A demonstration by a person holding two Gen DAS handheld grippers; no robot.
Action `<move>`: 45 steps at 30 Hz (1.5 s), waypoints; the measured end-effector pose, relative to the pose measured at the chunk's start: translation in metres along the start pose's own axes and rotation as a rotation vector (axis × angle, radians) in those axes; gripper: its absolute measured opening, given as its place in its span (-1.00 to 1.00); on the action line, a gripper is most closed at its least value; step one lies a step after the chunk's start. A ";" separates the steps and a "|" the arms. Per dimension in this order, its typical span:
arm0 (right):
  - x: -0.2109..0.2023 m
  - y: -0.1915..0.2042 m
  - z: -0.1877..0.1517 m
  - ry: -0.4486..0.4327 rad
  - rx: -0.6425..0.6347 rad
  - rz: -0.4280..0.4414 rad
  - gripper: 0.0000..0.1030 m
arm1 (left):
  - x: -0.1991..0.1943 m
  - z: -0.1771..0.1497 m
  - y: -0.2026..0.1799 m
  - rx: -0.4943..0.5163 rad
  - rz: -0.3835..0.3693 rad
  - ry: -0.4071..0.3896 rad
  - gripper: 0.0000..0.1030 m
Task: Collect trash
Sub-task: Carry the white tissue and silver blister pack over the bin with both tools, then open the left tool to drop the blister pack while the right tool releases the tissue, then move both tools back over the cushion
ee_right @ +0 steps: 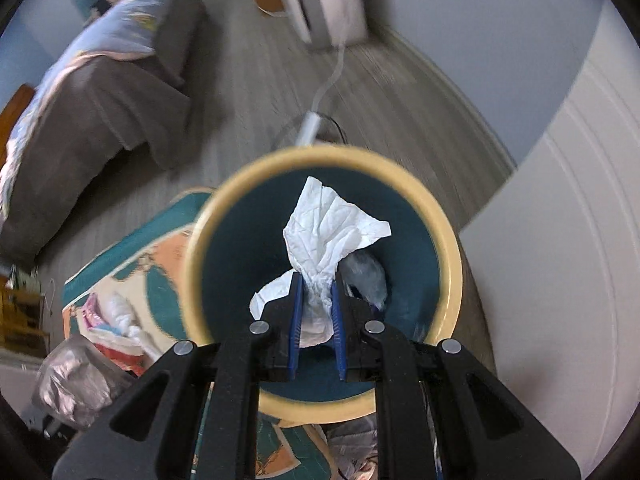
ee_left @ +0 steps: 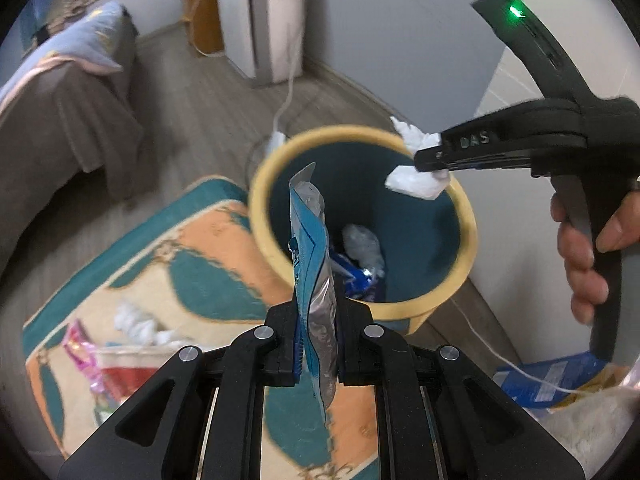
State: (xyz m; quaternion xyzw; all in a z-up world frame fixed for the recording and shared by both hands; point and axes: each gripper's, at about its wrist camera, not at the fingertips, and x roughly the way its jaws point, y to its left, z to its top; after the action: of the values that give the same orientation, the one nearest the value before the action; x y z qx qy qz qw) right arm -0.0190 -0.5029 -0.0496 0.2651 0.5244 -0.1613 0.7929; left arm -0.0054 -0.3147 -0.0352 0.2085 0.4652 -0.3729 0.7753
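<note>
A round bin (ee_left: 466, 216) with a yellow rim and teal inside stands on the floor; it also shows in the right wrist view (ee_right: 450, 252). My left gripper (ee_left: 316, 340) is shut on a blue and silver wrapper (ee_left: 314, 264) that sticks up in front of the bin's near rim. My right gripper (ee_right: 316, 312) is shut on a crumpled white tissue (ee_right: 328, 228) and holds it over the bin's opening. In the left wrist view the right gripper (ee_left: 430, 160) reaches in from the right with the tissue (ee_left: 414, 182). Crumpled plastic (ee_left: 364, 246) and a blue wrapper (ee_left: 360, 278) lie inside the bin.
A patterned rug (ee_left: 160, 264) holds a white tissue (ee_left: 140, 324), a pink wrapper (ee_left: 82, 346) and a red packet (ee_left: 124, 372). A crumpled clear bag (ee_right: 72, 380) lies at left. A grey-covered sofa (ee_left: 52, 120), a white appliance (ee_left: 272, 20) with cable, and a white door (ee_right: 560, 260) surround the bin.
</note>
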 end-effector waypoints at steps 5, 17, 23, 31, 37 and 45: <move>0.014 -0.009 -0.001 0.032 0.061 -0.001 -0.74 | 0.034 0.009 -0.013 0.032 -0.023 0.060 -0.75; 0.010 -0.016 0.004 0.006 0.121 0.000 -0.74 | 0.052 0.043 -0.006 0.049 0.004 0.030 -0.68; 0.009 -0.017 0.005 -0.005 0.139 0.003 -0.74 | 0.041 0.049 0.002 0.013 0.020 -0.058 0.07; 0.003 -0.006 0.005 -0.033 0.115 -0.019 -0.44 | 0.033 0.033 0.021 -0.015 0.060 -0.085 0.54; -0.002 0.019 0.005 -0.047 0.045 -0.012 0.55 | 0.020 0.009 0.056 -0.053 0.134 -0.063 0.66; -0.008 0.060 0.002 -0.059 0.005 -0.044 0.89 | -0.024 -0.019 0.118 -0.145 0.225 -0.062 0.73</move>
State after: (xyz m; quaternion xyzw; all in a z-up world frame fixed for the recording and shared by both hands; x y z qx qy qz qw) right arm 0.0113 -0.4557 -0.0263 0.2508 0.5059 -0.1877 0.8037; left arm 0.0677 -0.2178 -0.0265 0.1909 0.4403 -0.2553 0.8394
